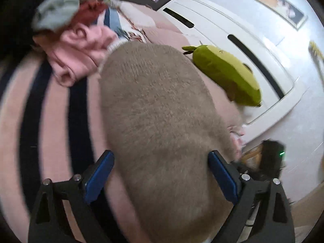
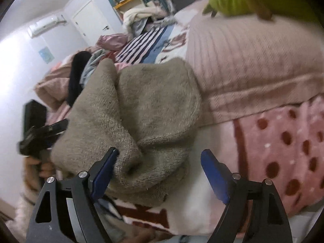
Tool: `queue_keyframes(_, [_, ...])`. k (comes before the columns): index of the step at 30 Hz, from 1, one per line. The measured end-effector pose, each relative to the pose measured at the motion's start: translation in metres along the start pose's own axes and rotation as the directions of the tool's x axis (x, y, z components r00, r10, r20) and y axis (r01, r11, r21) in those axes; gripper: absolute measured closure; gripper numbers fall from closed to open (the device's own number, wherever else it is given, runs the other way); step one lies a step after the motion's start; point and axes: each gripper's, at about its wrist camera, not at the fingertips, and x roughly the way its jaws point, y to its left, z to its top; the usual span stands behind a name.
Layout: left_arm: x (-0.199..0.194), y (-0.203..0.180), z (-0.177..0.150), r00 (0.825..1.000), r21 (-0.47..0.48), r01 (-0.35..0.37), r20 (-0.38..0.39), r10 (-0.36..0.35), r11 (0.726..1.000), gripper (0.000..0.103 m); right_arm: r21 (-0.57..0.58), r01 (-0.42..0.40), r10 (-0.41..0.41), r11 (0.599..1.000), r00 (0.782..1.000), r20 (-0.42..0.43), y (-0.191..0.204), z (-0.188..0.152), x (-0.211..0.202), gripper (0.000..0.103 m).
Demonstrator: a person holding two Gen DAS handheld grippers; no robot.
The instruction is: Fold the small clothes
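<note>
On pink bed (image 2: 253,64) w/ striped blanket (image 1: 50,121), taupe knit garment (image 1: 158,111), left tongs (image 1: 160,174) & right tongs (image 2: 160,174) both released, white wall (image 2: 18,60).

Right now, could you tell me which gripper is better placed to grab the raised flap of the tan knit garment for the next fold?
Probably the right gripper: its open jaws face the raised flap of the tan knit garment. The left gripper, also open, faces only flat fabric.

I count one taupe knit garment (image 1: 162,121), one green plush toy (image 1: 226,75), one pink garment (image 1: 79,50), and two of my grippers: left gripper (image 1: 161,174), right gripper (image 2: 160,172).
</note>
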Motion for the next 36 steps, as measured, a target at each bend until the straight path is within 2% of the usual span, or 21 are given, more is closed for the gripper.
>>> queue_keyframes(1, [0.005, 0.001, 0.001, 1.000, -0.015, 0.010, -0.008, -0.010, 1.000, 0.020, 0.008, -0.040, 0.040, 0.999, 0.999, -0.019, -0.006, 0.001, 0.003, 0.024])
queue_keyframes(2, [0.008, -0.001, 0.001, 1.000, -0.014, 0.006, -0.011, -0.006, 1.000, 0.033, 0.022, -0.076, 0.076, 0.997, 0.996, -0.036, -0.012, 0.003, 0.007, 0.024])
queue_keyframes(3, [0.009, -0.004, 0.001, 1.000, -0.007, -0.005, -0.008, 0.005, 1.000, 0.038, 0.033, -0.099, 0.101, 0.994, 0.994, -0.045, -0.016, 0.004, 0.009, 0.024])
queue_keyframes(5, [0.007, -0.006, 0.002, 1.000, -0.007, -0.003, -0.004, 0.003, 1.000, 0.057, 0.057, -0.154, 0.158, 0.986, 0.985, -0.065, -0.024, 0.009, 0.015, 0.026])
queue_keyframes(11, [-0.016, -0.016, -0.001, 0.999, 0.018, -0.027, 0.042, 0.027, 0.999, 0.066, 0.078, -0.243, 0.250, 0.967, 0.962, -0.109, -0.025, 0.021, 0.029, 0.027])
queue_keyframes(13, [-0.030, -0.021, -0.003, 0.998, 0.034, -0.026, 0.055, 0.024, 0.999, 0.067, 0.067, -0.260, 0.266, 0.963, 0.956, -0.119, -0.018, 0.027, 0.031, 0.027])
queue_keyframes(17, [-0.063, -0.016, -0.002, 0.996, 0.055, -0.066, 0.069, 0.062, 0.996, 0.068, 0.045, -0.336, 0.338, 0.941, 0.927, -0.162, 0.003, 0.033, 0.040, 0.027])
queue_keyframes(22, [-0.115, 0.002, -0.006, 0.981, 0.038, -0.179, 0.081, 0.175, 0.983, 0.068, -0.025, -0.353, 0.337, 0.935, 0.911, -0.235, 0.046, 0.052, 0.073, 0.027])
queue_keyframes(25, [-0.134, 0.017, -0.013, 0.974, 0.019, -0.220, 0.067, 0.218, 0.975, 0.068, -0.078, -0.339, 0.307, 0.938, 0.912, -0.273, 0.072, 0.063, 0.096, 0.026])
queue_keyframes(26, [-0.137, 0.022, -0.015, 0.973, 0.011, -0.224, 0.059, 0.223, 0.974, 0.068, -0.076, -0.352, 0.317, 0.933, 0.904, -0.286, 0.077, 0.063, 0.102, 0.026])
queue_keyframes(28, [-0.137, 0.032, -0.019, 0.974, -0.003, -0.222, 0.040, 0.222, 0.975, 0.067, -0.057, -0.398, 0.359, 0.916, 0.874, -0.327, 0.084, 0.066, 0.115, 0.026])
queue_keyframes(30, [-0.132, 0.041, -0.020, 0.980, -0.028, -0.195, 0.029, 0.195, 0.980, 0.061, -0.073, -0.409, 0.357, 0.910, 0.860, -0.365, 0.090, 0.063, 0.124, 0.042])
queue_keyframes(31, [-0.129, 0.045, -0.019, 0.984, -0.041, -0.177, 0.027, 0.178, 0.983, 0.057, -0.107, -0.391, 0.325, 0.914, 0.864, -0.385, 0.095, 0.061, 0.131, 0.068])
queue_keyframes(32, [-0.126, 0.050, -0.017, 0.988, -0.052, -0.155, 0.021, 0.156, 0.987, 0.050, -0.118, -0.361, 0.288, 0.925, 0.868, -0.404, 0.097, 0.060, 0.138, 0.080])
queue_keyframes(34, [-0.117, 0.052, -0.016, 0.993, -0.061, -0.118, 0.015, 0.119, 0.991, 0.043, -0.101, -0.333, 0.261, 0.938, 0.866, -0.427, 0.095, 0.058, 0.146, 0.080])
queue_keyframes(36, [-0.107, 0.054, -0.015, 0.996, -0.074, -0.090, 0.011, 0.091, 0.993, 0.041, -0.087, -0.329, 0.260, 0.940, 0.859, -0.440, 0.092, 0.057, 0.149, 0.079])
